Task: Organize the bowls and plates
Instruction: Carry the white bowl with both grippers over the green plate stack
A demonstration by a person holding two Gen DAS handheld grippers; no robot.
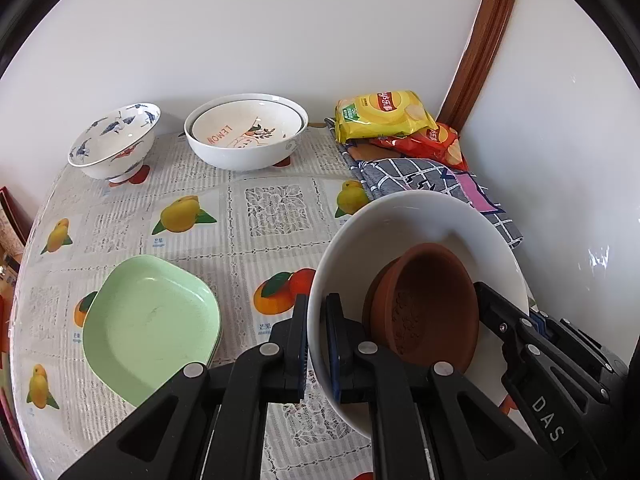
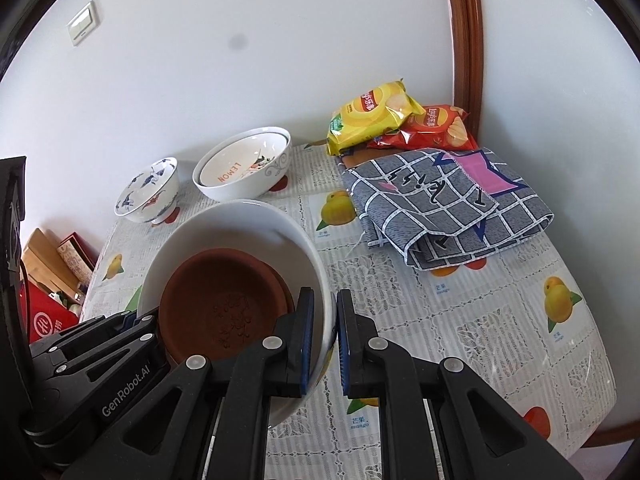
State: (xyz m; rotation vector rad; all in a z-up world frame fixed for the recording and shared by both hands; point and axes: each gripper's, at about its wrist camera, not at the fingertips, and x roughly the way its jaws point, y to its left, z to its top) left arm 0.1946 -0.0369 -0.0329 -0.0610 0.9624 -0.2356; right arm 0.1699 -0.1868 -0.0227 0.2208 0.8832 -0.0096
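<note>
A big white bowl (image 1: 408, 224) holds stacked brown clay dishes (image 1: 432, 300). My left gripper (image 1: 317, 344) is shut on its left rim. My right gripper (image 2: 325, 340) is shut on the opposite rim of the same white bowl (image 2: 224, 224), with the brown dishes (image 2: 224, 300) inside. The bowl hangs tilted above the table. Stacked green square plates (image 1: 152, 324) lie at front left. A blue-patterned footed bowl (image 1: 116, 140) and a white bowl with a LEMON dish inside (image 1: 246, 136) stand at the back.
Yellow and red chip bags (image 1: 384, 114) and a folded checked cloth (image 2: 448, 208) lie at the back right by the wall. The fruit-print tablecloth (image 1: 264, 208) covers the table. Boxes (image 2: 52, 272) sit off the table's left edge.
</note>
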